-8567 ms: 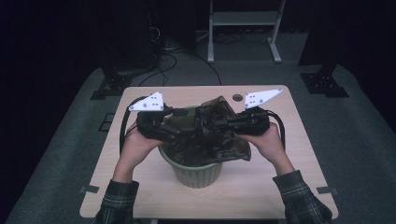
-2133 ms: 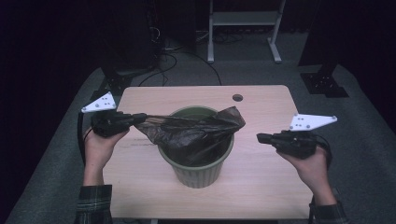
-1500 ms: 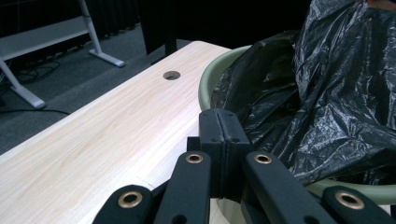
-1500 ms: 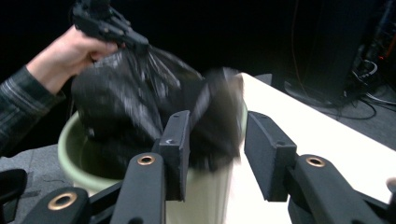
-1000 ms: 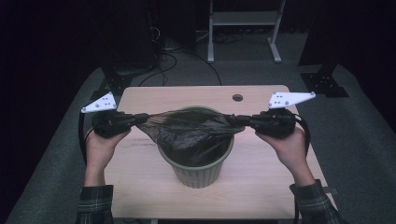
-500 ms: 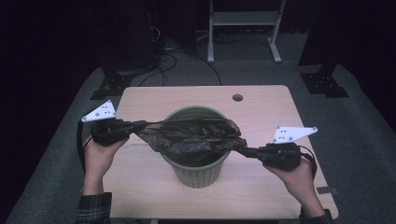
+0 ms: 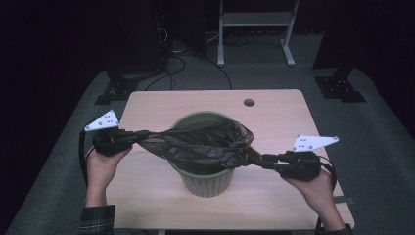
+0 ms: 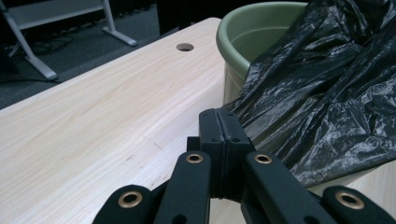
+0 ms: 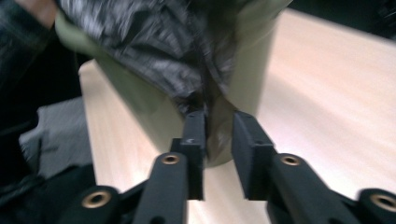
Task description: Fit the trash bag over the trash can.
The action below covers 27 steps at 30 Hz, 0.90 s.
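Observation:
A green bin (image 7: 205,181) stands mid-table with a black plastic bag (image 7: 205,144) stretched across its mouth. My left gripper (image 7: 139,136) is at the bin's left, shut on the bag's edge; in the left gripper view its jaws (image 8: 218,135) press together on the bag (image 8: 327,93) beside the bin's rim (image 8: 243,28). My right gripper (image 7: 266,160) sits low at the bin's near right. In the right gripper view its jaws (image 9: 218,149) stand apart, with a strip of the bag (image 9: 154,46) hanging into the gap, in front of the bin's wall (image 9: 252,60).
The light wooden table (image 7: 274,107) has a round cable hole (image 7: 249,103) at its far side. Beyond it on the dark floor are a white stand (image 7: 254,19), cables (image 7: 171,49) and a black stand base (image 7: 340,85).
The right gripper came in to the bag's right edge, then swung down toward the near right corner, drawing the bag with it. The left gripper dropped slightly, still holding.

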### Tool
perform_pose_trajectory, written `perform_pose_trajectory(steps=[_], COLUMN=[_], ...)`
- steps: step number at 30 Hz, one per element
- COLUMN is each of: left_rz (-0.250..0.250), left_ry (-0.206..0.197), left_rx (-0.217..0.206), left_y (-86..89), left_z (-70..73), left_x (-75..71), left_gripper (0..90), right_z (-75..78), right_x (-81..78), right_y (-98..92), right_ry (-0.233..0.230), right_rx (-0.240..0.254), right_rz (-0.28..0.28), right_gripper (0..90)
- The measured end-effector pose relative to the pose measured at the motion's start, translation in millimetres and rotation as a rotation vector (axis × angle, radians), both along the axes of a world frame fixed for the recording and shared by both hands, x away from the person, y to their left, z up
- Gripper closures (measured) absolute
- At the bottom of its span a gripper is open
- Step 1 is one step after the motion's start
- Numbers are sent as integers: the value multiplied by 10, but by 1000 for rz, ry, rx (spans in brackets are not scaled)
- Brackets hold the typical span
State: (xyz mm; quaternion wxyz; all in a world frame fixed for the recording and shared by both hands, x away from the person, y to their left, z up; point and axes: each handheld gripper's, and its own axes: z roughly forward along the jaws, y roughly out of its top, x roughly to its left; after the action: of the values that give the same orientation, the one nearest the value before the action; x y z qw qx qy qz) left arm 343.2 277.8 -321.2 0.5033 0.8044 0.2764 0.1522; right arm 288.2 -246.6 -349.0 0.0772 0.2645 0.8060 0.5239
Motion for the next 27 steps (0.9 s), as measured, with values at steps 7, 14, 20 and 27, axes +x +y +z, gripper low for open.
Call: perform_pose_trajectory(steps=[7, 14, 20, 27], left_rz=[-4, -4, -12, -8], left_ry=[-7, -12, -18, -26], left_rx=[3, -3, -6, -12], left_y=[-42, -14, -38, -20], left_z=[7, 38, 53, 74], left_x=[36, 54, 40, 56], left_gripper=[897, 898, 898, 898], right_z=[498, 875, 848, 628], right_x=[156, 317, 546, 944], right_y=[-88, -115, 208, 490], right_ry=[-88, -147, -74, 46], right_rx=[64, 77, 39, 2], right_rz=[-47, -81, -36, 2], right_gripper=[611, 604, 549, 544])
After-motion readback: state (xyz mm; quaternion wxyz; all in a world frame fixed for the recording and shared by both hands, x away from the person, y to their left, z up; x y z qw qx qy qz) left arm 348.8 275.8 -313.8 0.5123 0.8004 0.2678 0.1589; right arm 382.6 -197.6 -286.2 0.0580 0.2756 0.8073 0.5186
